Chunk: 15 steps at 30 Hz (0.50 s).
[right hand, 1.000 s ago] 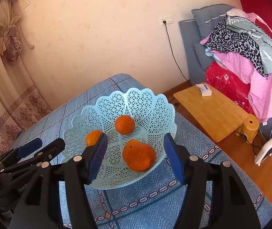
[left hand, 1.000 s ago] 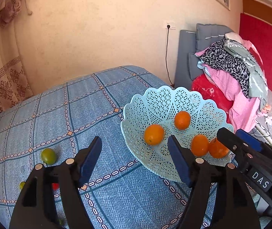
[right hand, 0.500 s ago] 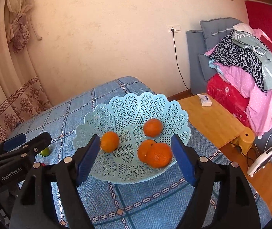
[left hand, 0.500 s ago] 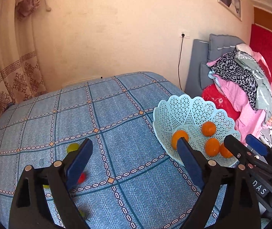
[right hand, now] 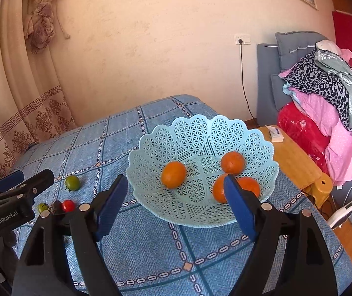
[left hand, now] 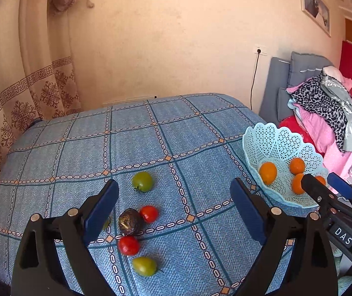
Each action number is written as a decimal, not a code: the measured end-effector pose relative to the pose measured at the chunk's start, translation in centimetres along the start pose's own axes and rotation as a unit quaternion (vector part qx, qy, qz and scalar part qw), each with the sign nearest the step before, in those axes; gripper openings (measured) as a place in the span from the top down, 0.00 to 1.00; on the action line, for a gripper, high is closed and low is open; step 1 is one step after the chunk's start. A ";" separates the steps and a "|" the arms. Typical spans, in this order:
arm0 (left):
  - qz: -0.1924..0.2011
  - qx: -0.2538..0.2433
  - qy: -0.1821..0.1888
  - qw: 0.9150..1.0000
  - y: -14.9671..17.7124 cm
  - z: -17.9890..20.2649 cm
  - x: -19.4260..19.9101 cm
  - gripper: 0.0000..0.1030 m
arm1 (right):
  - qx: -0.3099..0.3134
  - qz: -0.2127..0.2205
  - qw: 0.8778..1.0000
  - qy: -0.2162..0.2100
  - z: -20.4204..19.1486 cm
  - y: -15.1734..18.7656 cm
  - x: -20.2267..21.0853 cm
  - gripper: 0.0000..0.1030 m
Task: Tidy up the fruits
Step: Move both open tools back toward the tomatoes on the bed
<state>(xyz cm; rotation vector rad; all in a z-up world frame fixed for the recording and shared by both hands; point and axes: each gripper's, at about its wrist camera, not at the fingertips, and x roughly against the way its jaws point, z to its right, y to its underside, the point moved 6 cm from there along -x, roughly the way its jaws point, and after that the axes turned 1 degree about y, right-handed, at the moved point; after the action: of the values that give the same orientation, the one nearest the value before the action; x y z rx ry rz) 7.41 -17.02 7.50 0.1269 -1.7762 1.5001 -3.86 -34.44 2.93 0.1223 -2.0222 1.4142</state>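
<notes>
A light blue lattice basket (right hand: pixel 190 133) stands on the blue checked cloth and holds several oranges (right hand: pixel 173 174); it also shows in the left wrist view (left hand: pixel 269 138) at the right. On the cloth lie a green tomato (left hand: pixel 142 181), two red tomatoes (left hand: pixel 149 213), a dark passion fruit (left hand: pixel 129 221) and another green fruit (left hand: pixel 144 266). My left gripper (left hand: pixel 174 213) is open and empty, above and just right of this cluster. My right gripper (right hand: pixel 176 204) is open and empty in front of the basket.
The table's right edge drops to a wooden side table (right hand: pixel 291 157) with a small box. A pile of clothes (right hand: pixel 324 91) lies on a chair at the right. A curtain (left hand: pixel 15 93) hangs at the left, and a wall stands behind.
My left gripper has swung left, away from the basket, bringing the loose fruits on the cloth into view. My right gripper has pulled back a little from the basket.
</notes>
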 end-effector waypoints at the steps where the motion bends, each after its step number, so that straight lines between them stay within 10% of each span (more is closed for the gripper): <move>1: 0.000 0.002 -0.003 1.000 0.1 -0.5 0.1 0.12 | 0.003 -0.001 1.000 -0.002 -0.3 0.0 -0.1 0.21; 15: -0.015 0.042 -0.042 0.998 2.0 -6.9 0.5 0.12 | 0.037 -0.020 0.999 -0.023 -4.1 1.2 -1.1 0.21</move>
<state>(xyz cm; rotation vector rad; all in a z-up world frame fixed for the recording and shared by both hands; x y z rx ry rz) 9.42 -10.20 6.12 0.2613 -1.7697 1.5692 -1.65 -30.70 2.22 0.2287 -1.9925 1.4738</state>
